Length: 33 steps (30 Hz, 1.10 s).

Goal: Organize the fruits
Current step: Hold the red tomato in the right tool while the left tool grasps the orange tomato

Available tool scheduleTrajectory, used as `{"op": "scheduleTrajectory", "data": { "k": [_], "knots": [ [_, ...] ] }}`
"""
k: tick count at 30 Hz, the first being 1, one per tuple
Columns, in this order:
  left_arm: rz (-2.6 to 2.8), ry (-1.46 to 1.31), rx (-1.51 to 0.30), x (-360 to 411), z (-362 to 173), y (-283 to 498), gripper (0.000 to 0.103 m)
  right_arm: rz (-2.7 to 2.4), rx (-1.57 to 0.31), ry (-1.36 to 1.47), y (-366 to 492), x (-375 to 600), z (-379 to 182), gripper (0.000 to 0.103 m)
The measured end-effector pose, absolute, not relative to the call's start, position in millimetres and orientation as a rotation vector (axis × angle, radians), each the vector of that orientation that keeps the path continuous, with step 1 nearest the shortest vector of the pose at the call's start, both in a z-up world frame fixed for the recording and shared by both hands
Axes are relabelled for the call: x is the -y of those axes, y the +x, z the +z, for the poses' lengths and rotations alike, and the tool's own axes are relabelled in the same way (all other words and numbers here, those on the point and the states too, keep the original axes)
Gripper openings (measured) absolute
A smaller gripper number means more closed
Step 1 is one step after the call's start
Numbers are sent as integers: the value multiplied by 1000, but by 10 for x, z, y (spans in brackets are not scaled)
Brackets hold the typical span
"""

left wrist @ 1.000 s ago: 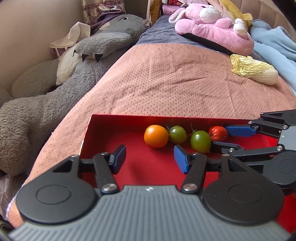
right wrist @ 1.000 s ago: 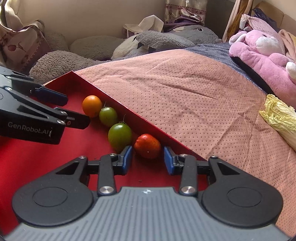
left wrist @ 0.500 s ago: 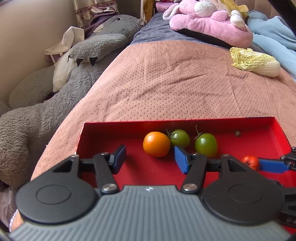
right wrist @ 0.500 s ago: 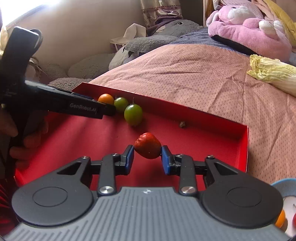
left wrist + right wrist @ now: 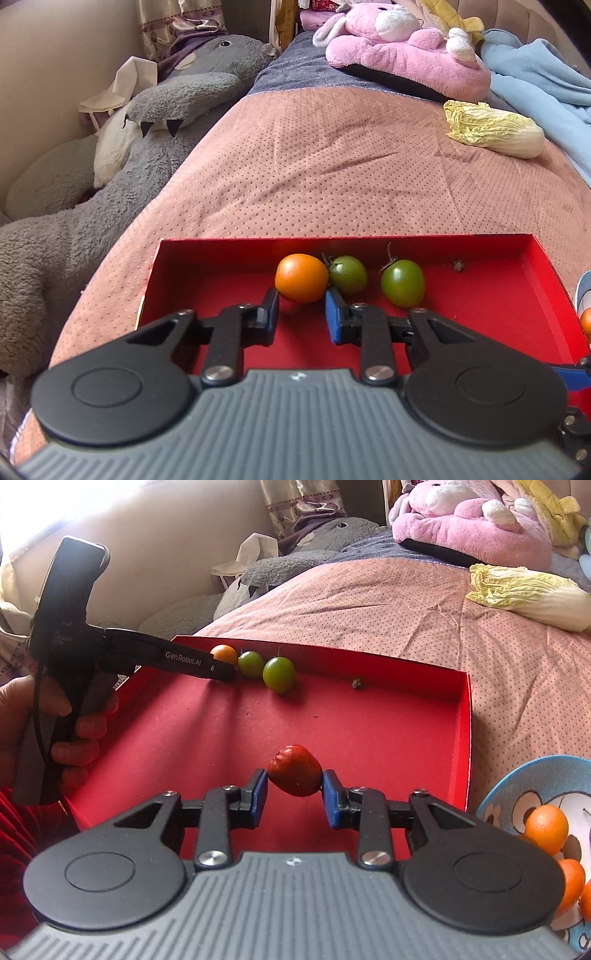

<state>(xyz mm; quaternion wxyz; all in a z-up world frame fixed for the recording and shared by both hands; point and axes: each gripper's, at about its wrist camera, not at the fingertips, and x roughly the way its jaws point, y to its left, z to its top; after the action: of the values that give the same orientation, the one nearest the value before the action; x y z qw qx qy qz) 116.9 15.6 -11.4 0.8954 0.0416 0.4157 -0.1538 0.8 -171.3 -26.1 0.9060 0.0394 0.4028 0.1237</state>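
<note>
A red tray [image 5: 498, 314] [image 5: 369, 738] lies on the bed. An orange tomato [image 5: 301, 277] [image 5: 224, 653] and two green tomatoes [image 5: 348, 274] [image 5: 402, 282] sit along its far wall. My left gripper [image 5: 301, 314] is open, its blue pads on either side of the orange tomato's near edge; it also shows in the right wrist view [image 5: 221, 672]. My right gripper [image 5: 294, 794] is shut on a red fruit [image 5: 294, 770], held above the tray's near part. A blue bowl [image 5: 517, 786] with several oranges [image 5: 546, 829] stands right of the tray.
A cabbage [image 5: 495, 129] [image 5: 528, 590] lies on the pink blanket beyond the tray. A pink plush [image 5: 406, 55] and a grey plush [image 5: 147, 129] lie at the back and left. A small stem scrap [image 5: 356, 683] lies in the tray.
My right gripper has lifted the red fruit and drawn it back toward the bowl side. My left gripper has moved forward to the orange tomato and narrowed a little.
</note>
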Motion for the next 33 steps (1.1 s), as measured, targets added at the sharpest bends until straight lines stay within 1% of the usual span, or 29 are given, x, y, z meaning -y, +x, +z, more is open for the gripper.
{"op": "scheduleTrajectory", "data": {
  "k": [11, 17, 33],
  "knots": [
    [-327, -1, -872, -274, -4, 866, 30, 276, -832, 111, -193, 1732, -235, 37],
    [-313, 60, -914, -189, -117, 847, 31, 272, -839, 119, -216, 1743, -267, 37],
    [-316, 74, -859, -110, -32, 808, 30, 281, -809, 125, -256, 1760, -164, 37]
  ]
}}
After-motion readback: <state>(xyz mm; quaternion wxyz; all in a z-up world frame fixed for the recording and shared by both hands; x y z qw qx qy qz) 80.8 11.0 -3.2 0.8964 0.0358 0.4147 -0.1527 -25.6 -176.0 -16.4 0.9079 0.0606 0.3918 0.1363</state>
